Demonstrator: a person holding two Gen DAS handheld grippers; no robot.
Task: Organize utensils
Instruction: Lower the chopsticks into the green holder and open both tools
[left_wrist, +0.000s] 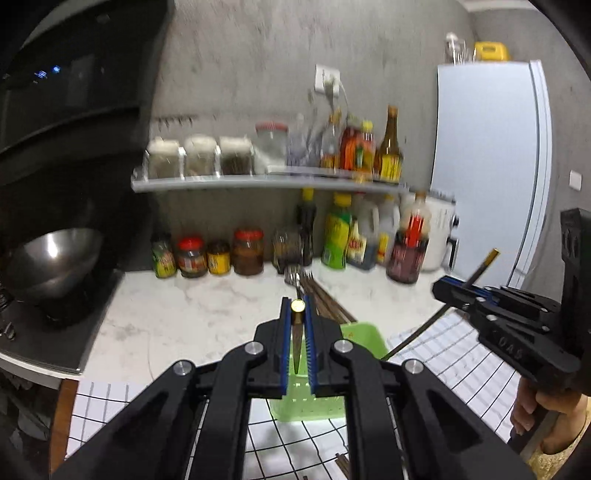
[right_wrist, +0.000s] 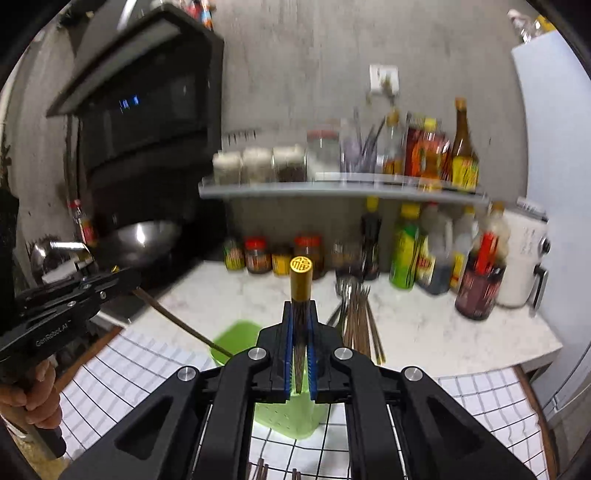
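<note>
Each tool, left (left_wrist: 297, 317) and right (right_wrist: 300, 314), clamps one chopstick (left_wrist: 297, 334); both should lower tip-first into the green holder (right_wrist: 236, 338), staying upright.

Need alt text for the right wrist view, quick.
The right gripper is shut on a dark chopstick with a gold cap, held above a green utensil basket on a checked cloth. Forks and more chopsticks lie on the marble counter beyond; the left gripper, at left, holds another chopstick.
</note>
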